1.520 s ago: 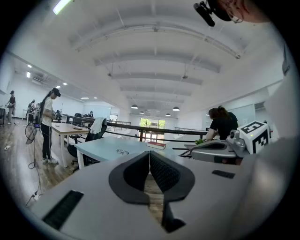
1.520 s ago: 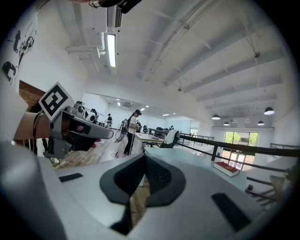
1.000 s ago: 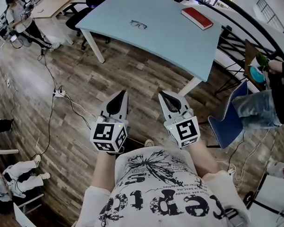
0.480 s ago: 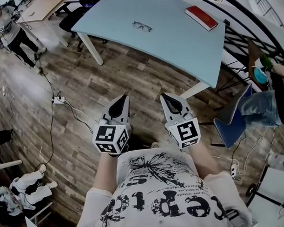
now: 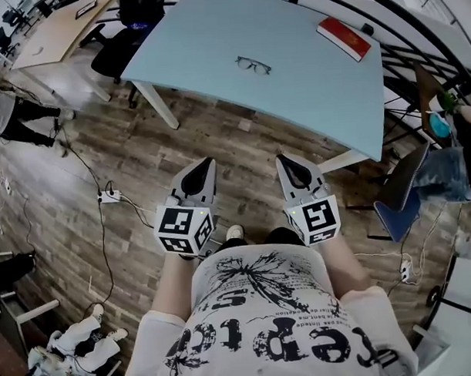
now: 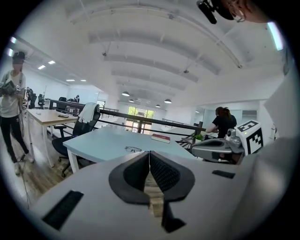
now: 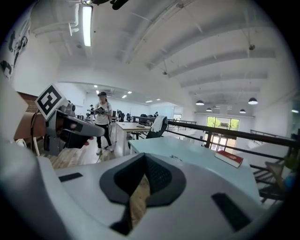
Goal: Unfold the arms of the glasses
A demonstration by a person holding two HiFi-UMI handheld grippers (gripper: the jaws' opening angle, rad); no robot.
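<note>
The left gripper (image 5: 205,161) is pressing its jaws together, clenched on nothing; only wood-plank floor (image 5: 218,138) is showing through the gap behind the pads. The right gripper (image 5: 285,158) is pointing the same way just beside it, its jaws likewise closed and empty. Both are hanging over the floor, short of the light-blue table (image 5: 207,38). The glasses (image 5: 253,65) are lying on that table well ahead of both sets of jaws, roughly in line with the space between them and touching neither. Whether their arms are folded is too small to tell. A red book (image 5: 350,34) is lying on the far corner, beyond and to the right of the right gripper's jaws. A black office chair (image 6: 78,130) is standing off to the left of the left gripper's jaws.
</note>
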